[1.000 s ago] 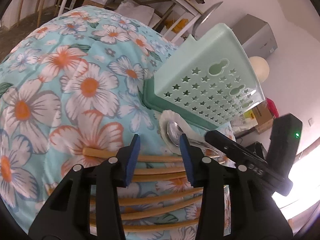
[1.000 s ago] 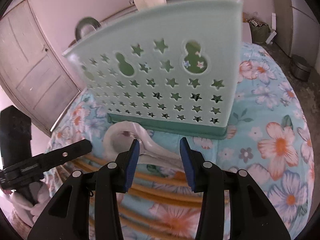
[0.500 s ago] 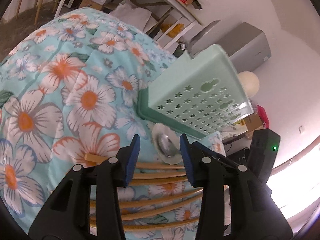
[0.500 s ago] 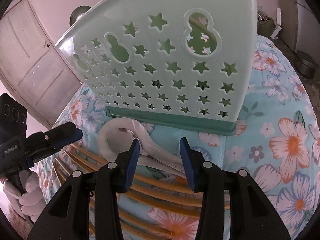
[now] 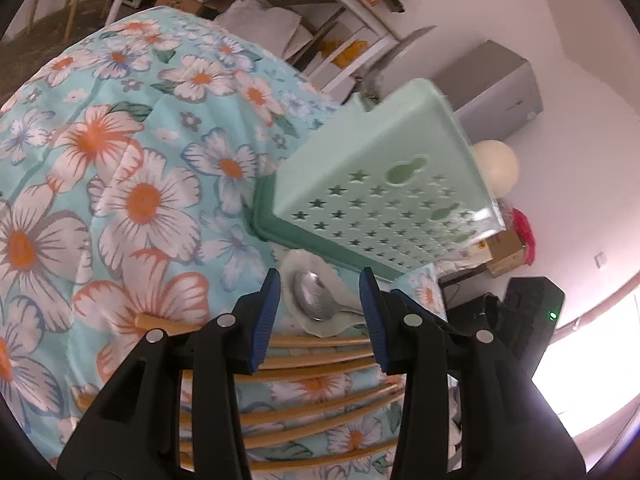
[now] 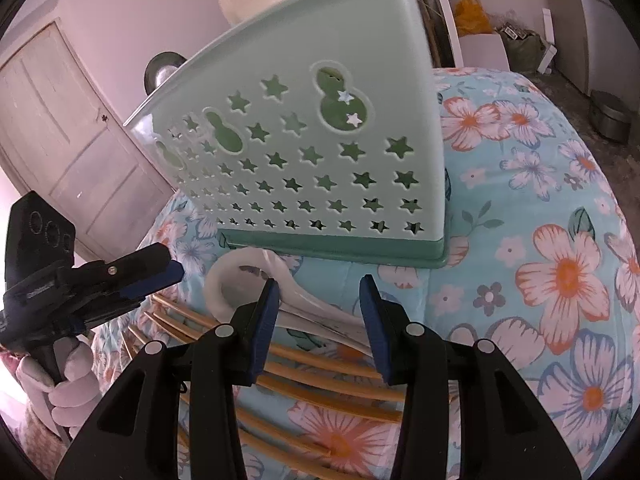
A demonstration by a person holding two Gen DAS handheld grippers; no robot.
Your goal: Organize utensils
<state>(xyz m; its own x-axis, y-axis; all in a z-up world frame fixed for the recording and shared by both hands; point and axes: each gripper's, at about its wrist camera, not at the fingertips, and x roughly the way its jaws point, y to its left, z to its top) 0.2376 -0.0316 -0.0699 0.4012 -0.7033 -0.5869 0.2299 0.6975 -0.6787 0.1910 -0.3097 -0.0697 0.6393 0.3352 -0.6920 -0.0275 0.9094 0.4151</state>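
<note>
A mint-green plastic utensil holder [image 6: 320, 152] is seen standing upright on a table covered with a light-blue flowered tablecloth [image 6: 560, 240]. Its wall is pierced with star-shaped and gourd-shaped holes, and a darker green base tray [image 6: 332, 246] is fitted under it. Through the holes only green inner surfaces can be made out; what is kept inside cannot be told, except that a metal ladle [image 6: 160, 70] is seen rising above the rim at the far end. Just in front of the base tray, a white ceramic spoon [image 5: 320, 312] is laid on the cloth, and a metal spoon [image 5: 314, 294] is nested in its bowl. Near these spoons, several wooden chopsticks [image 6: 328, 384] are spread side by side on the cloth, roughly parallel. The left gripper [image 5: 320, 320] is held above the two spoons with its blue-padded fingers [image 5: 266, 316] apart and nothing between them. The right gripper [image 6: 320, 320] is likewise held with its fingers spread, over the handle of the white spoon, and nothing is clamped. In the right wrist view the left gripper is seen from the side, held by a gloved hand [image 6: 68, 384].
</note>
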